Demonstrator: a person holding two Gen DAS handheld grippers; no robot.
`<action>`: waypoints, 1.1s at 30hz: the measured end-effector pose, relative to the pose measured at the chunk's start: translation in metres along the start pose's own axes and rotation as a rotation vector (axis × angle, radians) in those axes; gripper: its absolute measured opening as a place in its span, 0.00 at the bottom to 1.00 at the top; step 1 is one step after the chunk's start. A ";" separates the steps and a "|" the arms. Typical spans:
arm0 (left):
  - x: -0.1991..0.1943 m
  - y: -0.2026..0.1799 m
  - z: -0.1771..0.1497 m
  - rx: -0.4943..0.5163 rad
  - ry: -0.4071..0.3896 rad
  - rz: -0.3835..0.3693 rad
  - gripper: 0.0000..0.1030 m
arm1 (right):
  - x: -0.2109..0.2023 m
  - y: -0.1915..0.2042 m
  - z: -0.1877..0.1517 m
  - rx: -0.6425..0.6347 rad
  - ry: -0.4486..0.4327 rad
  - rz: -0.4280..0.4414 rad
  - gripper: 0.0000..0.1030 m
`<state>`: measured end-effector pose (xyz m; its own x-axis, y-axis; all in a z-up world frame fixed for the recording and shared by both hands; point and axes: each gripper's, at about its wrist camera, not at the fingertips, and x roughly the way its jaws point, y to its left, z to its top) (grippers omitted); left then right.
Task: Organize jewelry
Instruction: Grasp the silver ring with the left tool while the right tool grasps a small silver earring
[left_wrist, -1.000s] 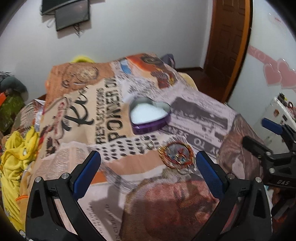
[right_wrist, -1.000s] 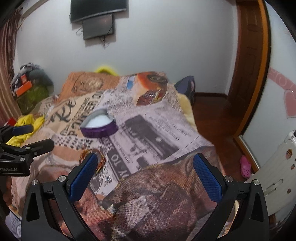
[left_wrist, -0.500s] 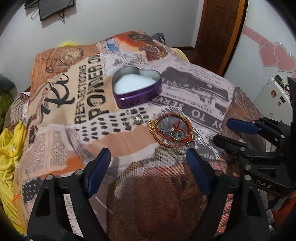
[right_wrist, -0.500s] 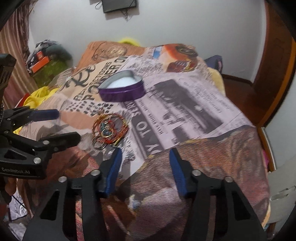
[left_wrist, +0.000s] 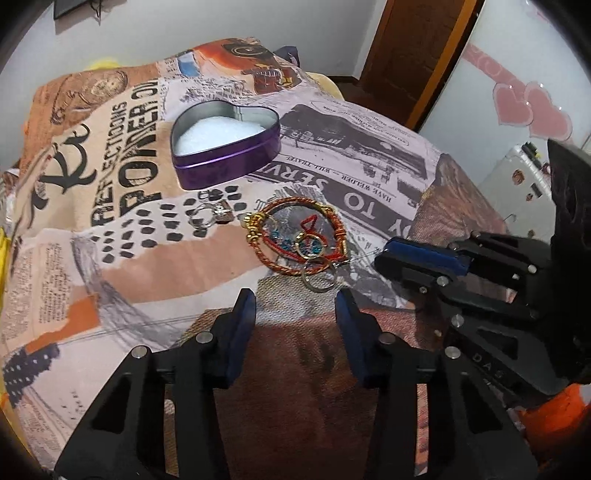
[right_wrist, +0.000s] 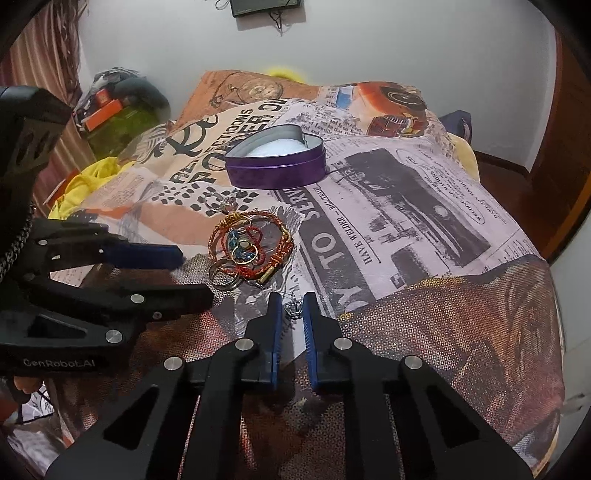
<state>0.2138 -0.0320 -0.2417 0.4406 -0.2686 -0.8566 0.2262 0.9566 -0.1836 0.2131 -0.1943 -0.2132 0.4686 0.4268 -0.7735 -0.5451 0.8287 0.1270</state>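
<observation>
Left tongs (left_wrist: 295, 306): spread apart, nothing between them, hovering over the bed (left_wrist: 110, 258) just short of the bangle pile.
Right tongs (right_wrist: 291, 314): nearly closed, a small silver crown pendant (right_wrist: 293, 309) sits in the narrow gap; whether the pads actually touch it, I cannot tell.
Bangle pile (left_wrist: 301, 236): red-and-gold bangles and gold rings tangled together on the printed bedcover.
Silver rings (left_wrist: 208, 216): beside the pile, nearer the tin.
Heart tin (left_wrist: 225, 142): purple, lid off, white lining, behind the jewelry.
</observation>
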 end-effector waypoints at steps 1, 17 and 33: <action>0.001 0.000 0.001 -0.004 0.001 -0.007 0.43 | 0.000 0.000 0.000 0.001 -0.001 0.001 0.09; 0.012 -0.014 0.013 0.027 -0.010 0.013 0.23 | -0.021 0.000 0.005 0.019 -0.049 -0.012 0.09; -0.014 -0.013 0.013 0.025 -0.091 0.036 0.20 | -0.027 0.007 0.007 0.004 -0.043 -0.014 0.09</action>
<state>0.2164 -0.0424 -0.2208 0.5256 -0.2438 -0.8150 0.2294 0.9632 -0.1402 0.2016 -0.1970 -0.1869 0.5055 0.4300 -0.7480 -0.5358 0.8360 0.1185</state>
